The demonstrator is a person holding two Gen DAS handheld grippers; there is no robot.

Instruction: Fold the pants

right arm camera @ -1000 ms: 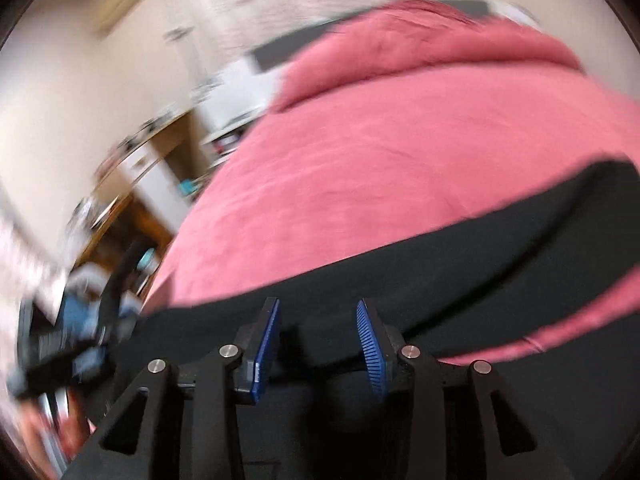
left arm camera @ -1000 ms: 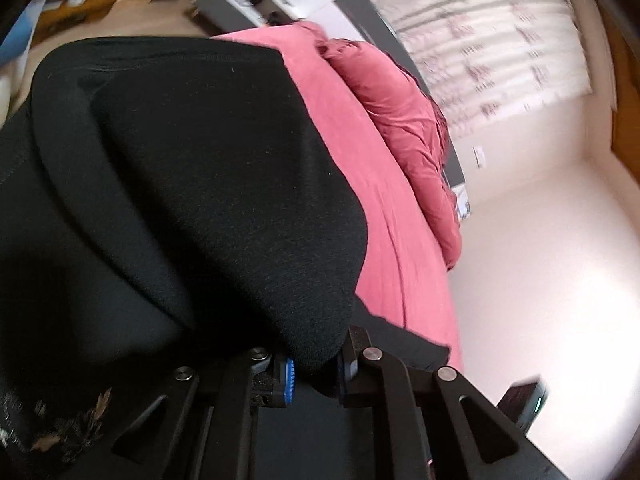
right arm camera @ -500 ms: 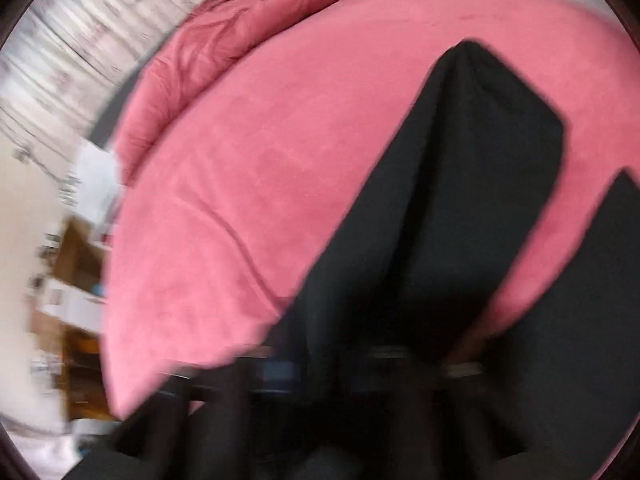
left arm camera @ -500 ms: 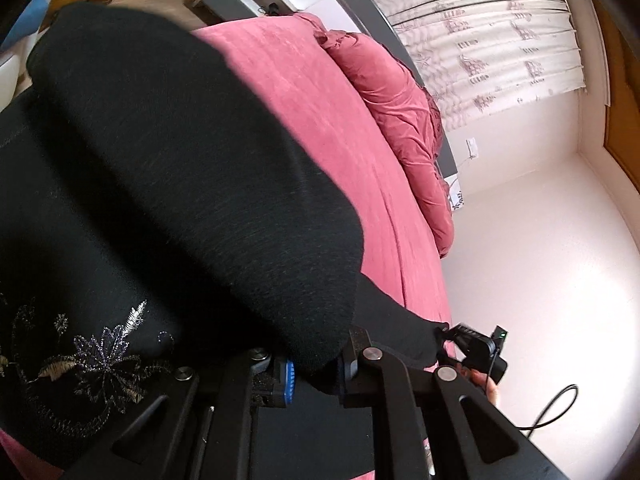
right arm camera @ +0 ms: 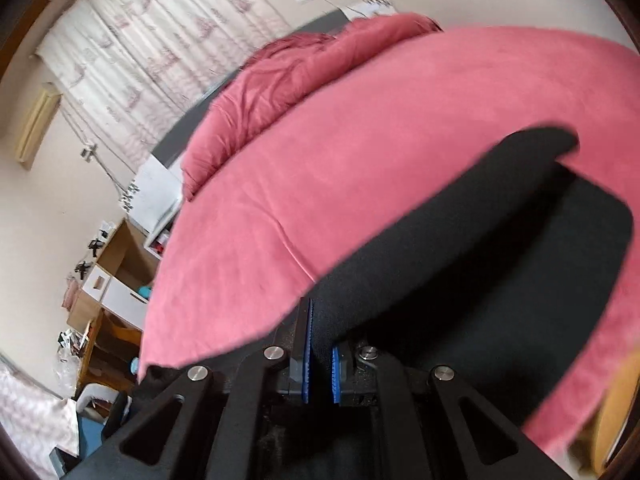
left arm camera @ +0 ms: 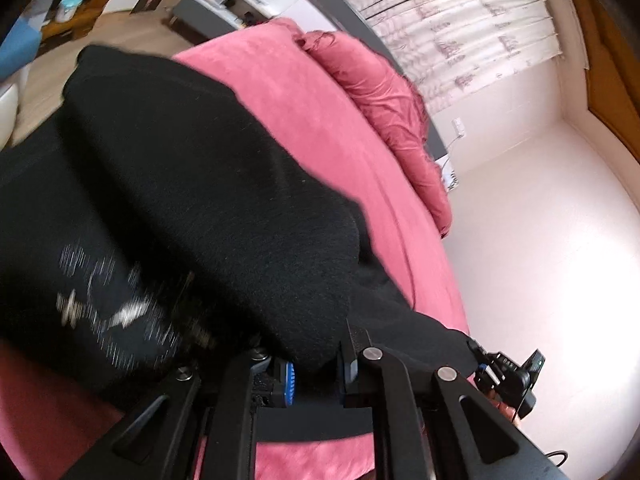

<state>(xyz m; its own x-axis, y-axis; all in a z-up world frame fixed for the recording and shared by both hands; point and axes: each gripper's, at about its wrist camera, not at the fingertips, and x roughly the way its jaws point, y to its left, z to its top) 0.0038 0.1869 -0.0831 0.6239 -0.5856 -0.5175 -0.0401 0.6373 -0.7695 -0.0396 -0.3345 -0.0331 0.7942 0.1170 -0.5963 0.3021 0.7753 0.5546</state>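
Both the left gripper [left arm camera: 316,368] and right gripper [right arm camera: 321,364] clenched the soft, limp black pants [left arm camera: 192,200] at an edge.

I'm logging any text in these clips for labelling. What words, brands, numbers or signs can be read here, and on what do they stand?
None can be read.
black pants: silvery embroidery, blurred; a pattern, not letters.
curtains: printed motifs only.
white unit beside the pink bed: small marks, too small to read.
Clutter on the wooden desk: too small and blurred.
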